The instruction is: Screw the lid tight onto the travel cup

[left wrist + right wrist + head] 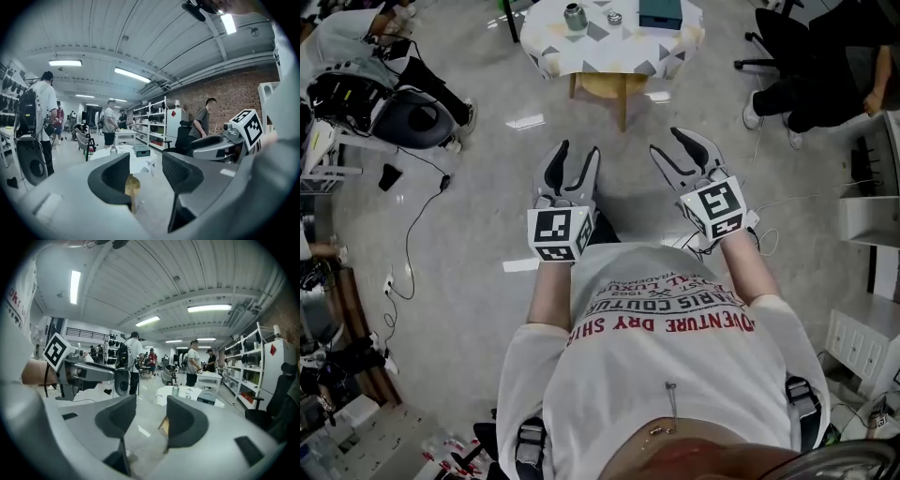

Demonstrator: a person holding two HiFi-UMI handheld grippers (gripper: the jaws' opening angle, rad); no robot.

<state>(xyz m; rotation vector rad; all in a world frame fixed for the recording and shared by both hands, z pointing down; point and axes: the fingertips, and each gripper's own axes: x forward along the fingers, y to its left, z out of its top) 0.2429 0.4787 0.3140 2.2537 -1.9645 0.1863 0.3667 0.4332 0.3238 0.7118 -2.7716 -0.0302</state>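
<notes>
Claws empty, well short of the table [600, 49]
Both the left claw [577, 150] and right claw [667, 142] gape partway, holding nothing; cup [574, 16] and loose lid [614, 17] stand apart there, so a rushed reach may topple the cup.

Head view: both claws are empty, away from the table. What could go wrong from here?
The lid lies loose beside the travel cup on the small table; a clumsy claw could knock either off.
The teal box sits close to the lid and may crowd the right claw.
A black cable snakes left of the walking path: possible trip.
</notes>
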